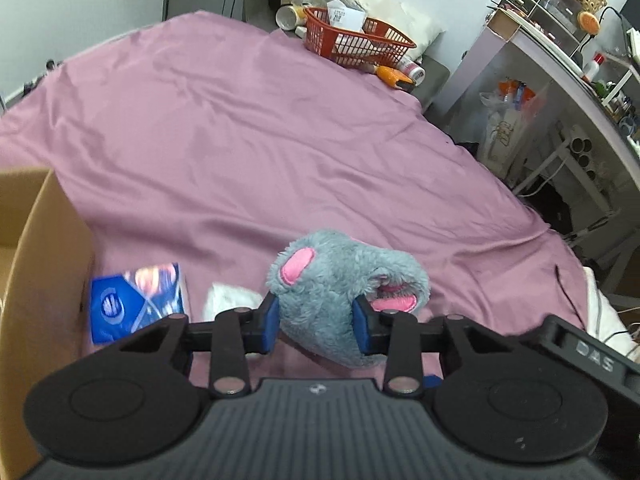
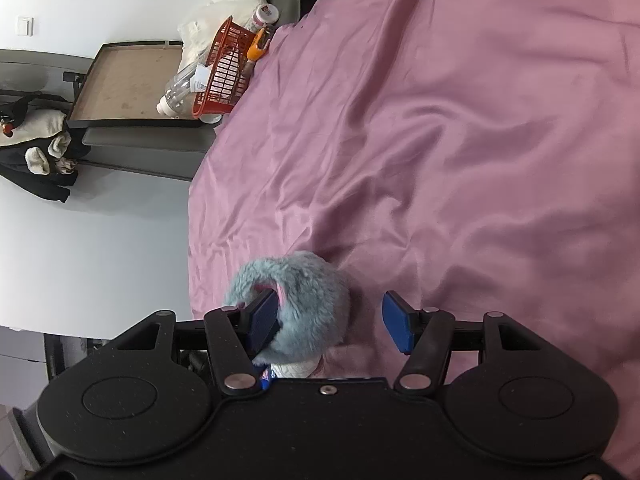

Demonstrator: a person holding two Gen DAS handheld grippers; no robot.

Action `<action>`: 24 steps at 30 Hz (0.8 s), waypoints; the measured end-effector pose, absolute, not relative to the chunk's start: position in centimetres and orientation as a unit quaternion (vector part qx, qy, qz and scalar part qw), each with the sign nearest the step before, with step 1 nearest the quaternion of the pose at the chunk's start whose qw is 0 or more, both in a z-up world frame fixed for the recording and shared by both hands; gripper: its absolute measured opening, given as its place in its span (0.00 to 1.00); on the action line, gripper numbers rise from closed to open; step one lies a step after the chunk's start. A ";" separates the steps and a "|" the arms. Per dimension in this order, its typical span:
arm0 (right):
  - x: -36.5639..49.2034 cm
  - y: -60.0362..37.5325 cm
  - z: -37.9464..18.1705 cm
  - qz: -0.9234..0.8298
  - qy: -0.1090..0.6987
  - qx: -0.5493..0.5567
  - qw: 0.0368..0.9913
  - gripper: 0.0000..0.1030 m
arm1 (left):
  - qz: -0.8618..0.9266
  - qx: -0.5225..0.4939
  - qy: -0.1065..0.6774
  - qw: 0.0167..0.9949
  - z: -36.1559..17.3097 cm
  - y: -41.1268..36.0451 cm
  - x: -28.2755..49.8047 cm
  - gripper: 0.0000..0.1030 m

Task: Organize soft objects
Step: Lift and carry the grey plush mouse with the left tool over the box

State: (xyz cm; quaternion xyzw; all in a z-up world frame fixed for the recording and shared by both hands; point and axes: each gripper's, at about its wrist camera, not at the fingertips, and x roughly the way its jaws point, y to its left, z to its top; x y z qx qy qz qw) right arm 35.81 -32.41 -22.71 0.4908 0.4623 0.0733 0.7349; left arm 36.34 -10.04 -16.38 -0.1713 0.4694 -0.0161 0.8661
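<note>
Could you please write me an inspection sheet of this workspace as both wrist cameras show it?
Surface: pink bedsheet, wrinkled, covering the bed.
Job's things: grey plush toy with pink ears; cardboard box at the left edge, open.
Clutter: blue packet beside the box; white cloth; red basket with bottles at the far corner.
Grippers: left gripper shut on the plush toy; right gripper open, one pad against the toy, the other clear.
Cables: black cable over the bed's right edge.
Surroundings: white desk with drawers; wooden tray; dark clothing.
</note>
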 end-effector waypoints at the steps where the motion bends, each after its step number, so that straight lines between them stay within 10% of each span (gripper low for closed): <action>1: 35.8 -32.4 -22.7 0.073 0.462 0.490 0.735 0.57 | -0.019 -0.183 0.473 0.862 -16.4 -10.0 36.0 0.35; 5: 35.6 -32.0 -22.6 0.071 0.470 0.478 0.739 0.57 | -0.019 -0.210 0.485 0.849 -16.5 -10.0 34.8 0.35; 8: 35.6 -31.7 -23.0 0.070 0.482 0.468 0.737 0.25 | -0.016 -0.226 0.490 0.842 -16.9 -9.9 33.9 0.35; 24: 33.6 -28.9 -18.5 0.147 0.454 0.415 0.774 0.17 | 0.012 -0.220 0.464 0.858 -14.0 -7.7 30.3 0.35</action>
